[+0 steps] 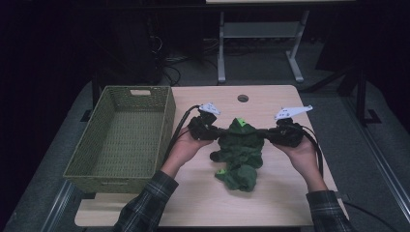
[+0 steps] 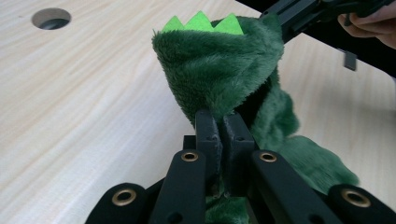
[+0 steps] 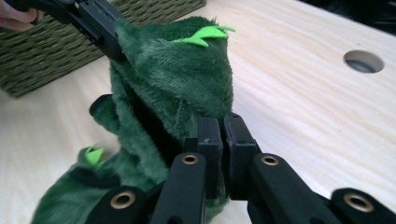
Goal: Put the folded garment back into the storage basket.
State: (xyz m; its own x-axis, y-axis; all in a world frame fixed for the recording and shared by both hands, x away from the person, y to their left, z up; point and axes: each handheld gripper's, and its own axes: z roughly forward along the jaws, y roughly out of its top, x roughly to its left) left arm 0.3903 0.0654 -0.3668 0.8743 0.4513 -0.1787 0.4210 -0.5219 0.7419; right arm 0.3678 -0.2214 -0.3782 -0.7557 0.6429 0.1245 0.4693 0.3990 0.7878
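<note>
A dark green plush garment (image 1: 240, 152) with light green spikes hangs between both grippers over the middle of the table; its lower part lies bunched on the wood. My left gripper (image 1: 212, 129) is shut on the garment's left edge (image 2: 210, 79), the jaws pinching the fur. From the other side my right gripper (image 1: 270, 133) is shut on the right edge (image 3: 187, 79). In the left gripper view the right gripper (image 2: 299, 16) reaches in at top right. The left gripper (image 3: 100, 25) enters the right gripper view at top left.
An olive woven basket (image 1: 167, 113) stands open at the table's left side, close to the left hand. A round cable hole (image 1: 242, 98) sits near the far edge of the wooden table (image 1: 285, 193). Table legs and cables lie on the floor beyond.
</note>
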